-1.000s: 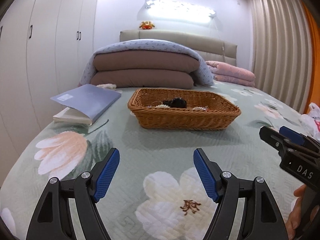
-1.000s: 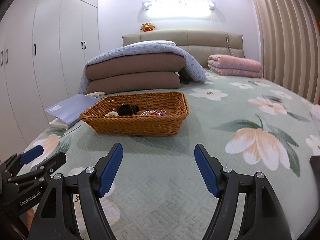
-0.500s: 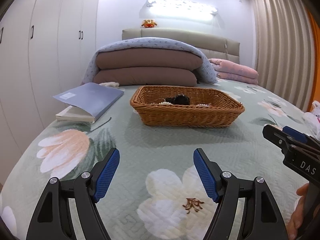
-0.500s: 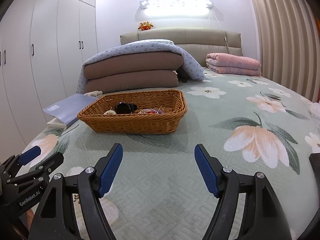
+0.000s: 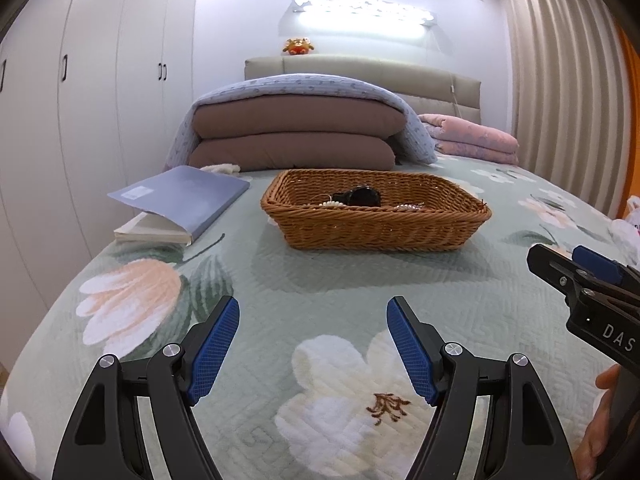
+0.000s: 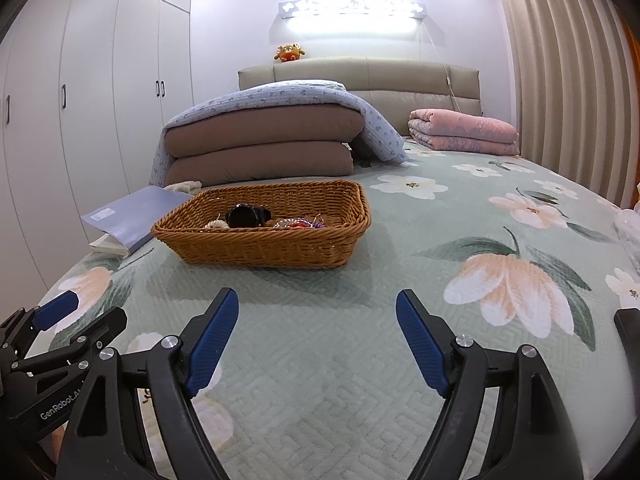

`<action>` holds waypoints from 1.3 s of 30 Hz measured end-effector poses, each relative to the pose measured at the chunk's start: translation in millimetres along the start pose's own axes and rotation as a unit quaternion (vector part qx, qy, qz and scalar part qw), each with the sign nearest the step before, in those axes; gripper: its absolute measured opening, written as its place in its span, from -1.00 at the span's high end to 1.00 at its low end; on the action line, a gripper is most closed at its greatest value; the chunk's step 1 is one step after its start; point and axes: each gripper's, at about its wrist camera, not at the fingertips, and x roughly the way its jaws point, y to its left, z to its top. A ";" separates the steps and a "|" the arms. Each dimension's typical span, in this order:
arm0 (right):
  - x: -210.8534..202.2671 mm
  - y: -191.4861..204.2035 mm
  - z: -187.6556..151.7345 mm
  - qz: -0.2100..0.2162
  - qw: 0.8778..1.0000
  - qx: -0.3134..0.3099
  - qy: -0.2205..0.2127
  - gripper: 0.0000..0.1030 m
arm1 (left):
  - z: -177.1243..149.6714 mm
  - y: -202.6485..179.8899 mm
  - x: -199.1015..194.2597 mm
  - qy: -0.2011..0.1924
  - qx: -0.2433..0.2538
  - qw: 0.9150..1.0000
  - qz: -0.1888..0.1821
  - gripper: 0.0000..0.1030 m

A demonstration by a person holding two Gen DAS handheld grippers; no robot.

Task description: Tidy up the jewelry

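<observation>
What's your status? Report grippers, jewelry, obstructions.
Left gripper and right gripper open, empty, above the bedspread. Jewelry and dark watch in the wicker basket ahead. Nothing between fingers and basket.

The basket's (image 5: 376, 224) near wall hid most of its contents in the left wrist view; only the top of a dark watch (image 5: 362, 197) and bits of pale beads (image 5: 329, 203) showed above the rim. From the right wrist, the jewelry (image 6: 298, 223) beside the watch was a small tangle, its pieces too small to tell apart. The right gripper (image 5: 576, 270) was cut off by the frame's right edge, and the hand (image 5: 600, 420) under it showed only in part. The left gripper (image 6: 60, 320) was cropped at the other view's left edge. The book's (image 6: 132, 216) far end sat behind the basket. Its label was unreadable.
</observation>
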 end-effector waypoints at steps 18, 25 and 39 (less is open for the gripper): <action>4.9 -1.0 -1.8 -0.005 1.000 -0.003 0.011 -0.61 | -0.4 -0.7 -0.3 0.002 0.003 1.000 0.000 -0.50; 5.7 -0.8 -2.2 -0.005 1.000 -0.003 0.011 -0.61 | -0.3 -1.2 -0.4 0.002 0.004 1.000 0.000 -0.50; 5.4 -0.8 -2.2 -0.005 1.000 -0.003 0.010 -0.61 | 0.1 -3.4 -3.1 -0.002 0.009 1.000 0.000 -0.50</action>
